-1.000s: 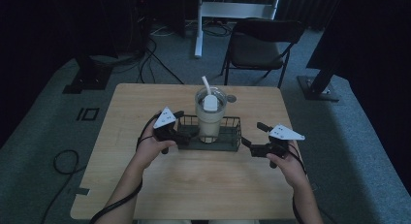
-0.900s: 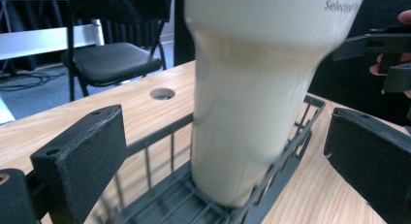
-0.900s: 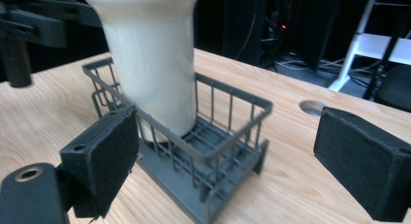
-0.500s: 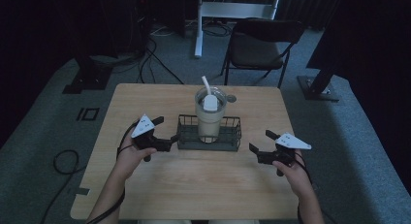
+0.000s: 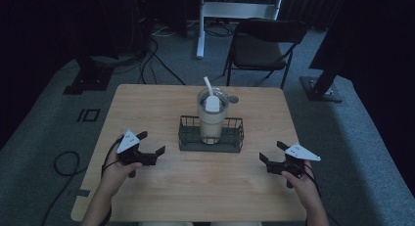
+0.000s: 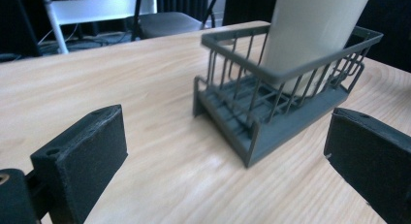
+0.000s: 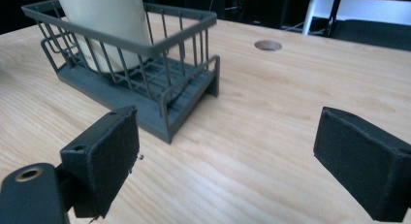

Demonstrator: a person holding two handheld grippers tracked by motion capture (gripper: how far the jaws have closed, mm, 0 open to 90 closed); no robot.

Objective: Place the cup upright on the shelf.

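A dark wire basket [image 5: 235, 134] stands at the middle of the wooden table [image 5: 161, 187] and holds a tall cream tumbler [image 5: 211, 121] with a lid and a white straw [image 5: 207, 84]. My left gripper [image 5: 151, 144] hovers open to the left of the basket, apart from it. My right gripper [image 5: 270, 152] is open to the right of the basket, also apart. In the left gripper view the basket [image 6: 271, 117] and tumbler [image 6: 310, 35] lie ahead between the spread jaws. In the right gripper view the basket [image 7: 145, 88] sits ahead to the left, with the tumbler [image 7: 109, 20] in it.
A dark folding chair [image 5: 266, 47] stands beyond the table's far edge, next to a white stand [image 5: 215, 13]. Cables [image 5: 151, 55] lie on the grey carpet at the left. A round hole [image 7: 268, 45] is set in the tabletop behind the basket.
Both grippers have drawn away from the basket's ends, the left one leftward and the right one rightward, toward the near edge. The basket and tumbler stayed in place.
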